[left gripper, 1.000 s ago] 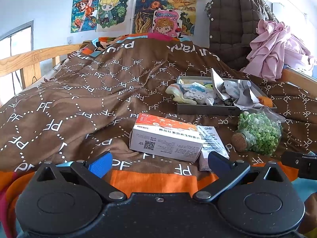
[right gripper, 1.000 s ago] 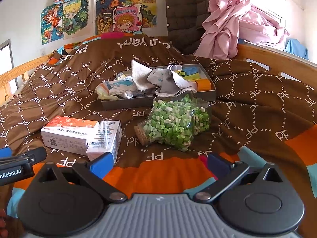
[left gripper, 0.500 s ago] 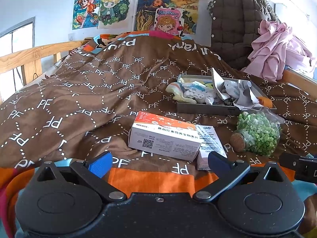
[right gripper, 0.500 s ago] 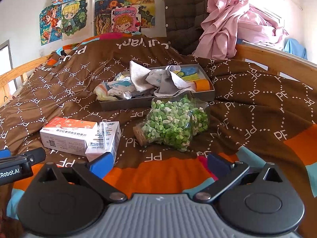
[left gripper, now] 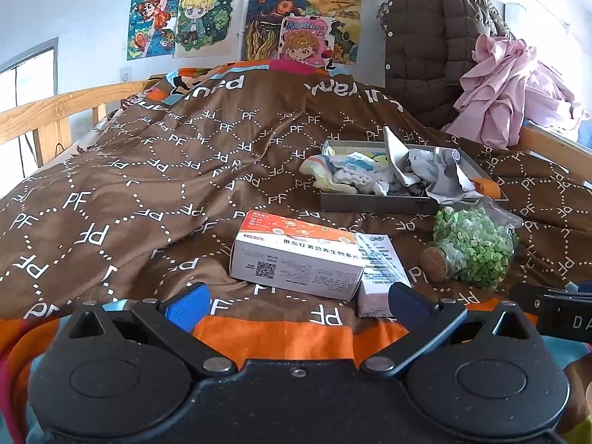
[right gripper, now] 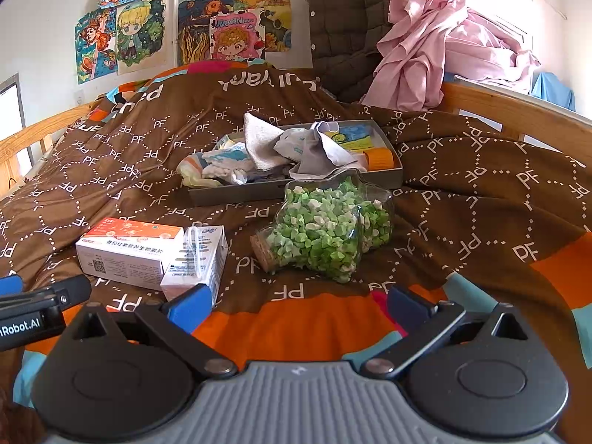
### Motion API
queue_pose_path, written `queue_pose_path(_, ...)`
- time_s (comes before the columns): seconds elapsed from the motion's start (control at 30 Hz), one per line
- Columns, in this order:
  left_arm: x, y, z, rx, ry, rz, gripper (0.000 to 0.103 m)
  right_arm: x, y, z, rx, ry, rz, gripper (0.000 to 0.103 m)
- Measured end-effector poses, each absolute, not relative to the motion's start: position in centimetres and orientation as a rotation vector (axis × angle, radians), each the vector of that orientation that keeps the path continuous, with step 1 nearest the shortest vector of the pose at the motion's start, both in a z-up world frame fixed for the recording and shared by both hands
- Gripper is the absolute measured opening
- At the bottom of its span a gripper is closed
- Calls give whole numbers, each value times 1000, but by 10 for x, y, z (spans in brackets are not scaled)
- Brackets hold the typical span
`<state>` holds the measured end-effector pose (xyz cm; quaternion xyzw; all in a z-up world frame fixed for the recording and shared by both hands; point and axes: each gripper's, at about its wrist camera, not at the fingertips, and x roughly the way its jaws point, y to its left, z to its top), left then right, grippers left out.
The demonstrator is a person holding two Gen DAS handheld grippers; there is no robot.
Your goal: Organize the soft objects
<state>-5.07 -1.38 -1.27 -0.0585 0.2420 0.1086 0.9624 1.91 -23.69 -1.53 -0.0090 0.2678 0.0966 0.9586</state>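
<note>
A grey tray lies on the brown quilt, holding crumpled socks and cloths and an orange item. Nearer me rest an orange-and-white box, a small white carton and a corked glass bottle of green paper stars. My left gripper stands open just short of the box. My right gripper is open in front of the bottle. Neither holds anything.
The bed has wooden rails, one on the left and one on the right. A brown quilted jacket and pink clothes pile up at the far end. Drawings hang on the wall.
Both grippers have edged slightly forward and up, so the objects sit a little lower in view. Nothing was grasped or moved.
</note>
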Motion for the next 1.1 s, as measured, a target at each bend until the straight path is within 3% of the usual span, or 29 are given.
queue_pose_path(1.1, -50, -13, -15, -109, 505, 226, 102, 19, -234, -18, -26, 550, 210, 103)
